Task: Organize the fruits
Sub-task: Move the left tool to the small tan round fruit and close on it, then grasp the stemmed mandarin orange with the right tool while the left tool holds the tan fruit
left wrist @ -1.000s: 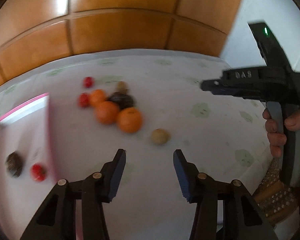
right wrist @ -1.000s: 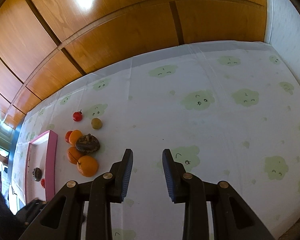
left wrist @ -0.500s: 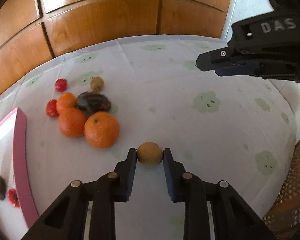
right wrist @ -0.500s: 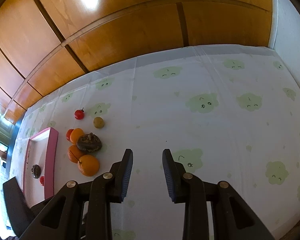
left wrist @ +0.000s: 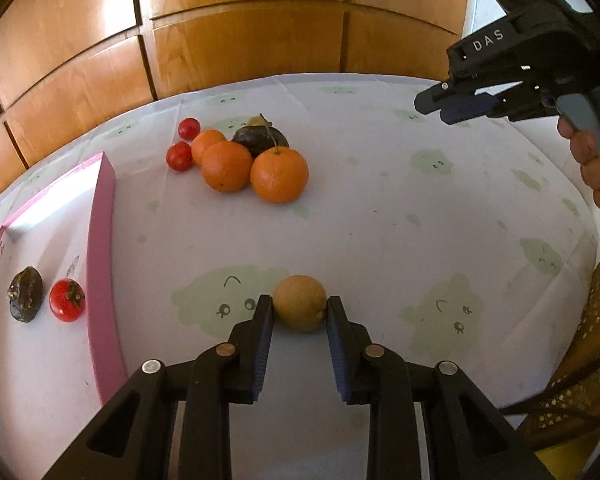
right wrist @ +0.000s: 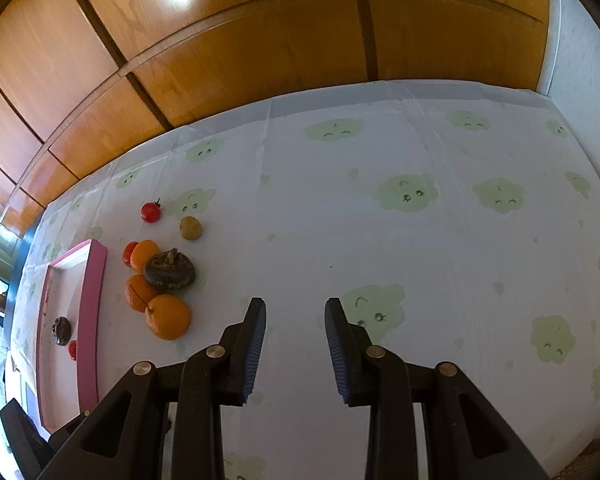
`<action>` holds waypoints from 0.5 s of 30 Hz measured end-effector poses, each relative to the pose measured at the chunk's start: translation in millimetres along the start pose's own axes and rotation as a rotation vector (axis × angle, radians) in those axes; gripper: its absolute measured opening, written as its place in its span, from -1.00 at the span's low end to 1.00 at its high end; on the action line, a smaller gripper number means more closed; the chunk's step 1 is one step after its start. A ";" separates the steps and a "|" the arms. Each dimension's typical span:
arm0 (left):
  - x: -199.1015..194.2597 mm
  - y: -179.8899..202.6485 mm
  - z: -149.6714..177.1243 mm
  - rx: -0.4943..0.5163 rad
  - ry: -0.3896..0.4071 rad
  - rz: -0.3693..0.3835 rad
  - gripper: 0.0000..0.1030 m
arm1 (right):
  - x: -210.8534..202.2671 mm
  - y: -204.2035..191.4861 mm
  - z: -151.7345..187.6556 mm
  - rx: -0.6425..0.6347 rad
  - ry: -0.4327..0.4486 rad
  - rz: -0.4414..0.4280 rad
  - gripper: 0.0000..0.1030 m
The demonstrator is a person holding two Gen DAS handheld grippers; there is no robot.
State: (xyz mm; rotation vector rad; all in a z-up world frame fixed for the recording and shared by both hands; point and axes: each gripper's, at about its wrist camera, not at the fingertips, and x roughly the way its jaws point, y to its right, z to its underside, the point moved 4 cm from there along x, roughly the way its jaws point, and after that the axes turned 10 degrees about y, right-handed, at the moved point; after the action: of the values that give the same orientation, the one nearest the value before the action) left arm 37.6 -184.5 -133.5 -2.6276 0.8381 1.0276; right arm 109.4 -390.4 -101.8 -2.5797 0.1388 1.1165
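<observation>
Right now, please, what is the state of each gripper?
Left gripper: shut on the small brown fruit.
Right gripper: jaws apart, holding nothing.

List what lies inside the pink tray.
Inside the pink tray lie a dark wrinkled fruit and a red tomato, side by side near its wall. The tray's near end runs out of view, so anything there is unseen.

A home room, likely a dining spot: a table under a cloud-print tablecloth [right wrist: 420, 240] stands against wood-panelled cabinet doors [right wrist: 260, 52], with loose fruit [left wrist: 278, 174] on the cloth.
</observation>
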 end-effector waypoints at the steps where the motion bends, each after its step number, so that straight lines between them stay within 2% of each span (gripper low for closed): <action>1: -1.2 0.6 -0.4 -0.002 0.002 0.001 -0.47 | 0.5 -2.0 0.9 -0.004 -0.002 -0.007 -0.41; 4: -0.2 0.4 -1.1 -0.004 0.012 0.003 -0.47 | 1.1 -11.3 3.5 -0.040 -0.005 -0.032 -0.41; 11: -3.0 1.0 1.6 0.020 0.036 0.005 -0.47 | 4.8 -36.8 10.0 -0.069 -0.043 -0.158 -0.41; 15: -3.5 0.9 3.2 0.029 0.054 0.009 -0.47 | 11.4 -49.8 12.9 -0.082 -0.065 -0.185 -0.41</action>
State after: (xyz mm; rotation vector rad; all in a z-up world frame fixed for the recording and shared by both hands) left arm 33.2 -182.5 -133.5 -2.6411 0.8706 0.9432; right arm 119.0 -338.7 -105.5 -2.5610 -0.1602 1.1569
